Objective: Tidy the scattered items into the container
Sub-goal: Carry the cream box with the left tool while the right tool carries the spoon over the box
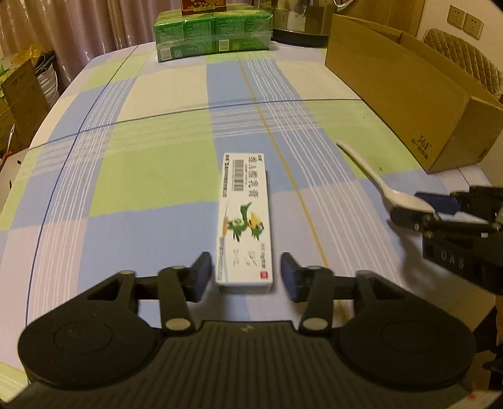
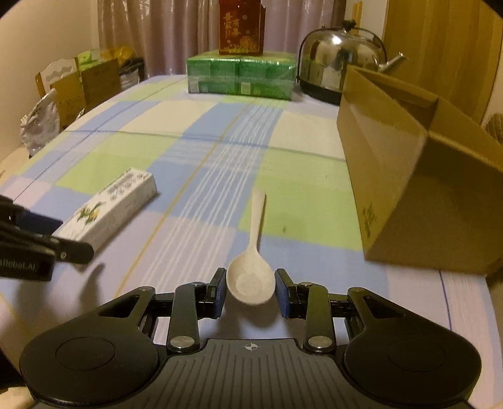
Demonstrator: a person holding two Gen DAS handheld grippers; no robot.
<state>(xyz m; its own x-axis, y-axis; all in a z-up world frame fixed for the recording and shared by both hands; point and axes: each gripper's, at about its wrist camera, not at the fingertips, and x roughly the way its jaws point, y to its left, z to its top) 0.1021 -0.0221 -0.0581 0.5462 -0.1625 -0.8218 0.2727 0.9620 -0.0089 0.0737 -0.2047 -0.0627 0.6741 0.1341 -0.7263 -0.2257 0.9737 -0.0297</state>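
A long white ointment box [image 1: 245, 214] with a green bird print lies lengthwise on the checked tablecloth [image 1: 151, 163]. Its near end sits between the fingers of my left gripper [image 1: 246, 273]. The left pad is at its edge and the right pad stands slightly off it, so the gripper is open. My right gripper [image 2: 250, 289] is shut on the bowl of a white spoon [image 2: 257, 220], whose handle points away from me. The open cardboard box [image 2: 393, 176] stands close by on the right. From the left wrist, the spoon [image 1: 371, 176] and right gripper [image 1: 418, 207] show at the right edge.
At the far end of the table stand a green shrink-wrapped pack [image 2: 240, 75] with a red carton [image 2: 241, 26] on top and a steel kettle [image 2: 341, 59]. Cardboard boxes and bags [image 2: 85, 85] are stacked beyond the table's left edge.
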